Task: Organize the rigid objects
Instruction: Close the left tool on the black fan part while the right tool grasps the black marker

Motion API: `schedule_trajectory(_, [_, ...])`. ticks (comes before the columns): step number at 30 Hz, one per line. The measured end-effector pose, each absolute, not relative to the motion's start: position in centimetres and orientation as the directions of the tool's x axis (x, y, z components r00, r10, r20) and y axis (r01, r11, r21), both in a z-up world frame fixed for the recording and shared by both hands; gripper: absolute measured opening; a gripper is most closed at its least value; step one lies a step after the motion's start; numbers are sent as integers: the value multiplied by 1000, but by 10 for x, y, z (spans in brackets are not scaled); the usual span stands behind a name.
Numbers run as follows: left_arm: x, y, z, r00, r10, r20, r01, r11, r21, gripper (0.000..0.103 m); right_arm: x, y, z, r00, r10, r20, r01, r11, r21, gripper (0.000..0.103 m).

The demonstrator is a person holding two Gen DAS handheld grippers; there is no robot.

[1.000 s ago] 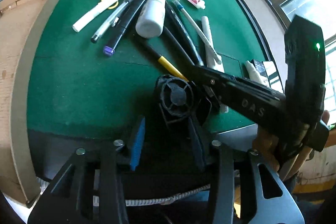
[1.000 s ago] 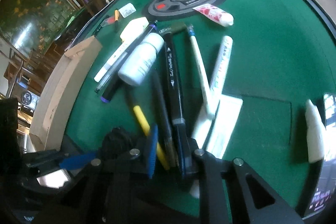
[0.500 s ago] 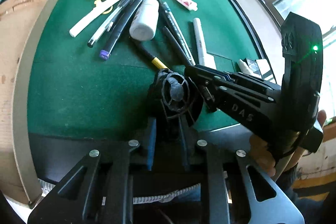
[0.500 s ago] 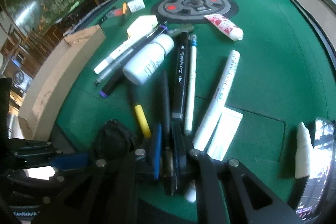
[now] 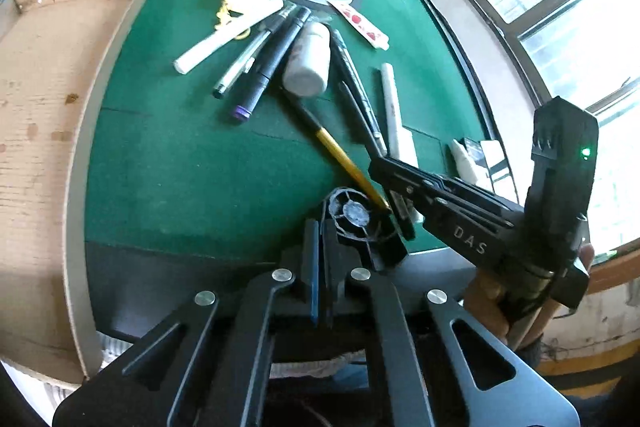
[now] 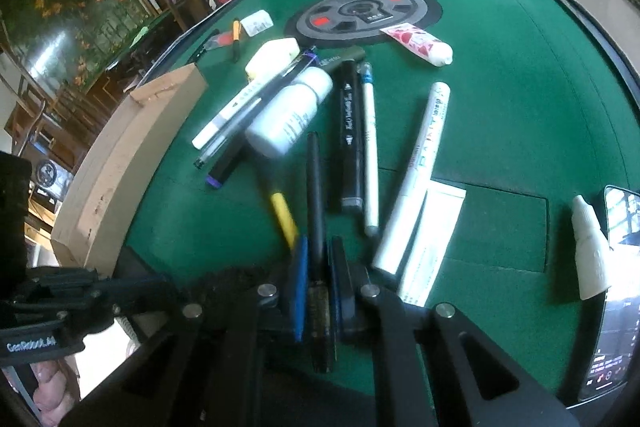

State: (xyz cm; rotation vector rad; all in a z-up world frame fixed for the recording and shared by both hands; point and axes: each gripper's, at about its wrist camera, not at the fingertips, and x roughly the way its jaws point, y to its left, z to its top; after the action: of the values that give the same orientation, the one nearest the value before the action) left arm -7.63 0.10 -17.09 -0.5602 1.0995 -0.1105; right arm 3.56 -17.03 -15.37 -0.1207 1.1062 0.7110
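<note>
Green felt table (image 6: 520,75) strewn with pens; our right gripper (image 6: 320,267) is clamped on a black pen (image 6: 314,187) at the near edge; our left gripper (image 5: 324,259) pinches a black holder (image 5: 356,223) beside it.

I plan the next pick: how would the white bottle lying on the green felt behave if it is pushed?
The white bottle lies on its side and looks round, so it probably rolls sideways. The pens resting against one side may block it. Its smooth plastic is likely slippery for the fingers.
</note>
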Motion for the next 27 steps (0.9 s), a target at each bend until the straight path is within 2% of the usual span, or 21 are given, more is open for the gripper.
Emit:
schedule_trajectory(5, [-78, 2, -174, 482, -353, -802, -197, 848, -491, 2, 36, -170, -154, 255, 467, -847, -563, 784, 263, 9])
schedule_trajectory(6, [-78, 3, -175, 475, -354, -805, -204, 846, -493, 10, 30, -171, -159, 254, 473, -843, -562, 782, 269, 9])
schedule_trajectory(7, [-79, 4, -175, 474, -355, -806, -211, 842, -496, 27, 30, -172, -158, 256, 476, -841, -561, 782, 272, 9])
schedule_trajectory(8, [-80, 5, -174, 475, -351, -807, -219, 841, -495, 38, 31, -173, -156, 258, 477, -840, -557, 784, 275, 9])
schedule_trajectory(9, [-80, 3, -170, 487, -343, -803, -213, 845, -491, 53, 28, -178, -164, 257, 482, -837, -554, 784, 281, 9])
schedule_trajectory(11, [-80, -4, -163, 504, -341, -794, -176, 859, -481, 56, 21, -176, -175, 261, 491, -831, -548, 784, 291, 9])
schedule_trajectory(13, [-76, -16, -161, 493, -353, -795, -126, 875, -466, 65, 21, -180, -179, 259, 502, -825, -538, 785, 309, 9])
schedule_trajectory(21, [-58, -47, -178, 397, -321, -860, -78, 922, -380, 65, 15, -189, -188, 252, 542, -802, -522, 774, 359, 9])
schedule_trajectory(27, [-47, -52, -180, 387, -333, -860, -81, 917, -391, 67, 15, -192, -193, 236, 559, -795, -518, 765, 383, 9])
